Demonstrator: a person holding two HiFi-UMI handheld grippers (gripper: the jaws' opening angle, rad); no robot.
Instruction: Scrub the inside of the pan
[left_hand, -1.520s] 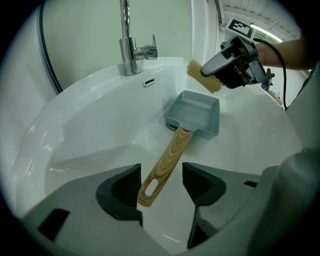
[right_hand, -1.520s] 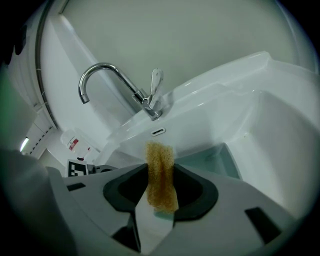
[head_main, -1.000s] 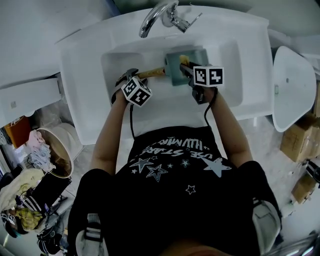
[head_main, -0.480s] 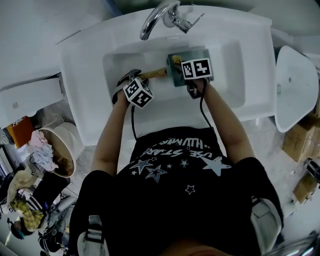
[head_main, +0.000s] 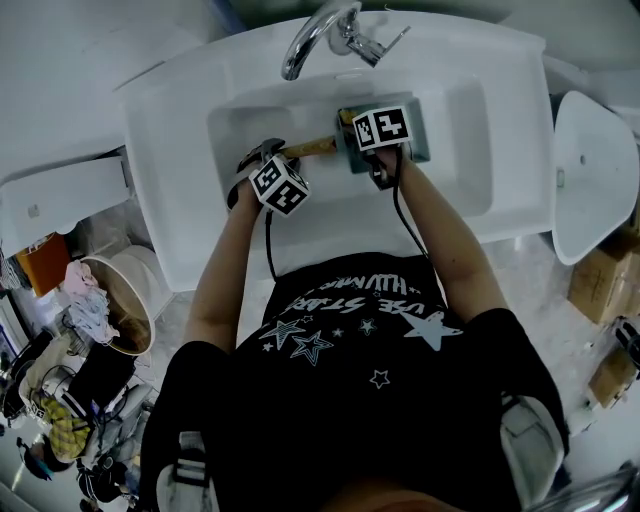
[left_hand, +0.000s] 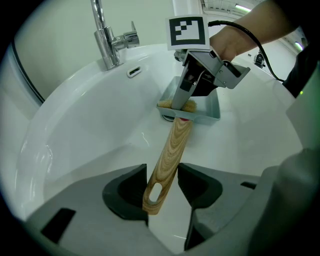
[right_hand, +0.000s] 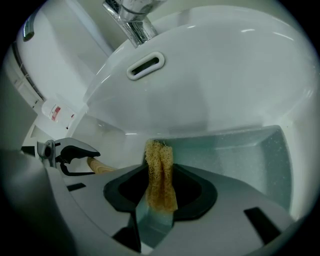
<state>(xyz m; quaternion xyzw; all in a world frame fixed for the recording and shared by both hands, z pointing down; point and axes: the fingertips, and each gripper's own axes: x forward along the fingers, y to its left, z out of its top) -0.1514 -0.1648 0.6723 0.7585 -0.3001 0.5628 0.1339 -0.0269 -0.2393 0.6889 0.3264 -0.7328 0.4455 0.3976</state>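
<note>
Wood-grain handle (left_hand: 172, 145) sat pinched in left gripper (left_hand: 162, 174), jaws just closed onto it. Square grey pan (left_hand: 205, 107) lay in white sink (left_hand: 75, 130), far side, near tap. Right gripper (right_hand: 160, 187) clamped yellow scouring pad (right_hand: 159, 160) above pan. Judged best: brace handle, press pad flat, work corners.

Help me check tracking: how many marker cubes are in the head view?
2: one marker cube on the left gripper at the handle, the other on the right gripper above the pan. None seems hidden.
</note>
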